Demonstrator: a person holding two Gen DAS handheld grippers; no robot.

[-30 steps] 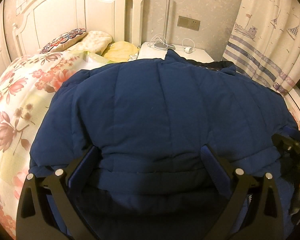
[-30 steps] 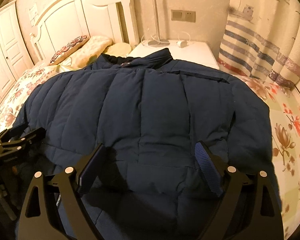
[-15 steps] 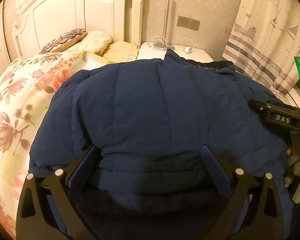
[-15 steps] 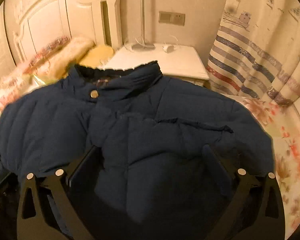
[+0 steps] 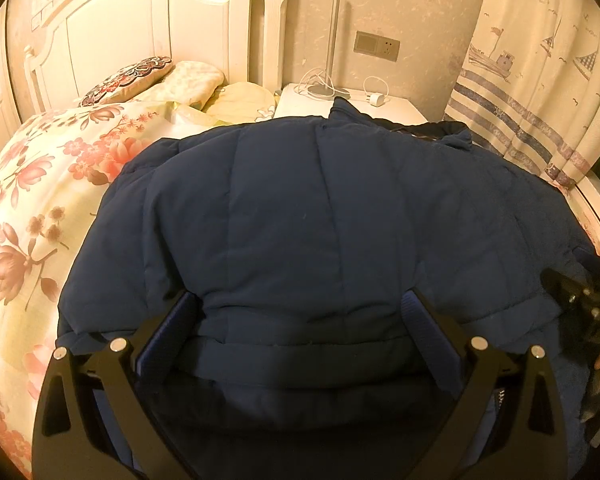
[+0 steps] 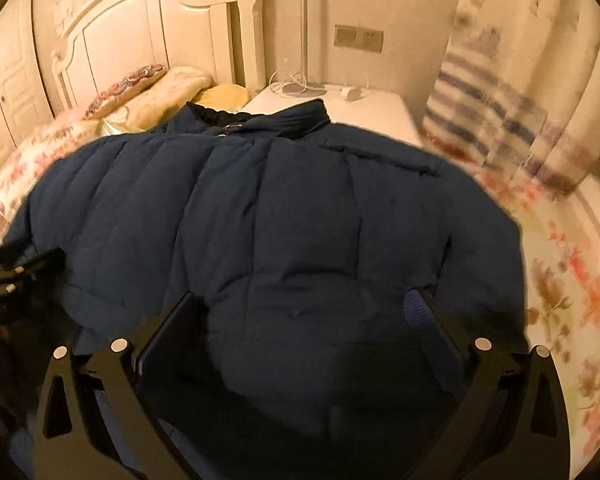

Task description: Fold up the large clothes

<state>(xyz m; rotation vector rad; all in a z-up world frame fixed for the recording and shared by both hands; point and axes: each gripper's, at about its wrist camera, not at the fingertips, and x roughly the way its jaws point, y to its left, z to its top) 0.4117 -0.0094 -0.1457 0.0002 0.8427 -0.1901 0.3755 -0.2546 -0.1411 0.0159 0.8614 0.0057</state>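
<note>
A large navy padded jacket [image 5: 320, 220] lies spread on the bed, collar toward the nightstand; it also fills the right wrist view [image 6: 284, 232]. My left gripper [image 5: 300, 312] is open, its jaws straddling the jacket's lower hem on the left side. My right gripper [image 6: 308, 312] is open too, jaws wide over the hem on the right side. The right gripper shows at the right edge of the left wrist view [image 5: 588, 308], and the left gripper at the left edge of the right wrist view [image 6: 8, 276].
A floral bedspread [image 5: 32, 200] covers the bed, with pillows [image 5: 128, 78] by the white headboard [image 5: 160, 24]. A white nightstand [image 5: 380, 108] holds a lamp base and a charger. A striped sailboat curtain [image 5: 532, 80] hangs on the right.
My right gripper swung up toward the collar half a second ago and has come back down to the hem; its view is blurred. My left gripper has stayed still.
</note>
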